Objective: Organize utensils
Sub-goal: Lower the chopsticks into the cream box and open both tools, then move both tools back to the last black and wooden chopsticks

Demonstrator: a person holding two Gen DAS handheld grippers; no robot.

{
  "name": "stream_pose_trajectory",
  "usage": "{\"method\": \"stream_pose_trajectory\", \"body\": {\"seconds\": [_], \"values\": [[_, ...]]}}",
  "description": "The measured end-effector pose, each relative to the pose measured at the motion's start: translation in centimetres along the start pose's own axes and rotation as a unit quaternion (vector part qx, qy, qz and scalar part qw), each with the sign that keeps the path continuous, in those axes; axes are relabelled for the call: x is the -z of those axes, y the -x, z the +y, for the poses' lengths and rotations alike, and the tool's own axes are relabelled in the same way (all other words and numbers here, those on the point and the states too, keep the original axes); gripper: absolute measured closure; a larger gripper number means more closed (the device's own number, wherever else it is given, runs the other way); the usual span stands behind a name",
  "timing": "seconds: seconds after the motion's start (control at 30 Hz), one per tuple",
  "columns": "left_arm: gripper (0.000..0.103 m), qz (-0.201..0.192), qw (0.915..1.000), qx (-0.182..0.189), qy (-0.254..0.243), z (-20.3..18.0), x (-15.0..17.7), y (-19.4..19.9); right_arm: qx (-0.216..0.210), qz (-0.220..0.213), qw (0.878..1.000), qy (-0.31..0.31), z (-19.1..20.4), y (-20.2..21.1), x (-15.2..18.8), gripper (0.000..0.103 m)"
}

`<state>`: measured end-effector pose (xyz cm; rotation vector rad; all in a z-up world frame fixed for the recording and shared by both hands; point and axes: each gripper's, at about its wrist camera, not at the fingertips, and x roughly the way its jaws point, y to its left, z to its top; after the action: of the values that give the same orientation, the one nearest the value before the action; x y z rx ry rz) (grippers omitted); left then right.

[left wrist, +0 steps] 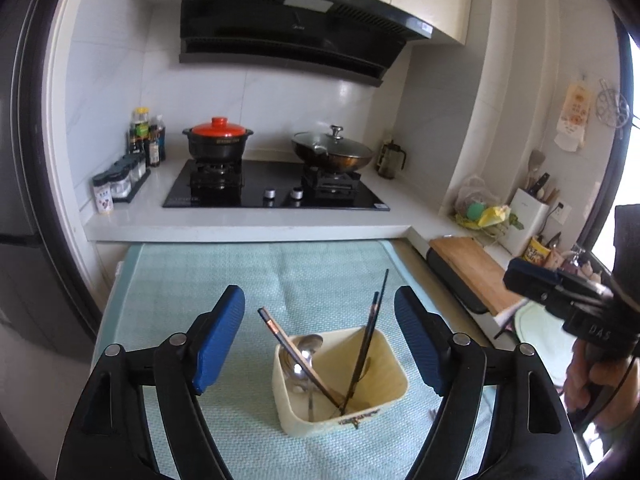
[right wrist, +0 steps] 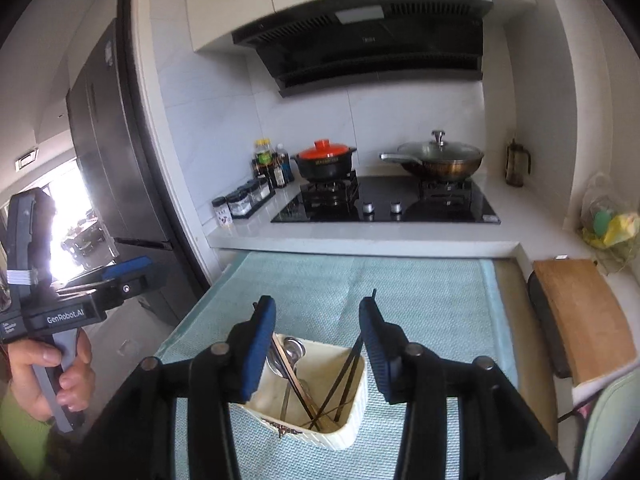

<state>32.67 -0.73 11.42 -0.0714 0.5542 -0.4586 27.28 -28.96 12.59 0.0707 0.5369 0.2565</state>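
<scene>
Chopsticks (left wrist: 366,354) upright (leaning) in holder (left wrist: 384,394)

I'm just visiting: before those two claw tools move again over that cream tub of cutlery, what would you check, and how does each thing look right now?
1. Left gripper empty, jaws apart: ok.
2. Right gripper empty, jaws apart: ok.
3. Cream tub upright on the green mat: ok.
4. Chopsticks and spoon inside the tub: ok.
5. No stray utensils on the mat: cannot tell; the grippers hide part of it.

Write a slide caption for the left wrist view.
Open left gripper above a cream holder containing chopsticks and spoon.
</scene>
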Motion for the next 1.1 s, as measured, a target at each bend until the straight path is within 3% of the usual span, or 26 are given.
{"method": "stream_pose_trajectory", "body": {"seconds": [0.17, 0.37, 0.43, 0.53, 0.63, 0.77, 0.93, 1.1], "values": [[0.014, 0.000, 0.9996, 0.025, -0.014, -2.7, 4.1, 4.3, 0.026, -0.013, 0.998, 0.061, 0.6, 7.9, 1.7, 0.058], [0.014, 0.076, 0.9951, 0.062, -0.019, -8.1, 14.6, 3.1, 0.068, 0.030, 0.995, 0.062, -1.5, 12.0, 9.0, 0.058], [0.014, 0.127, 0.9885, 0.080, -0.019, -10.4, 19.3, 1.2, 0.083, 0.046, 0.994, 0.049, -2.8, 12.9, 12.1, 0.058], [0.014, 0.212, 0.9718, 0.102, -0.019, -14.1, 26.0, -1.7, 0.102, 0.071, 0.992, 0.021, -4.6, 14.0, 16.8, 0.058], [0.015, 0.256, 0.9591, 0.110, -0.050, -17.7, 31.1, -2.7, 0.113, 0.094, 0.989, 0.005, -5.7, 14.8, 20.6, 0.058], [0.015, 0.267, 0.9538, 0.100, -0.095, -21.2, 34.2, -3.3, 0.119, 0.111, 0.987, -0.002, -6.6, 15.1, 23.7, 0.058], [0.015, 0.274, 0.9463, 0.051, -0.164, -23.6, 37.0, -4.2, 0.118, 0.101, 0.988, -0.025, -8.2, 15.4, 24.2, 0.058], [0.013, 0.264, 0.9521, 0.017, -0.154, -22.4, 36.9, -4.1, 0.112, 0.095, 0.989, -0.016, -8.5, 14.8, 23.1, 0.058]]}}
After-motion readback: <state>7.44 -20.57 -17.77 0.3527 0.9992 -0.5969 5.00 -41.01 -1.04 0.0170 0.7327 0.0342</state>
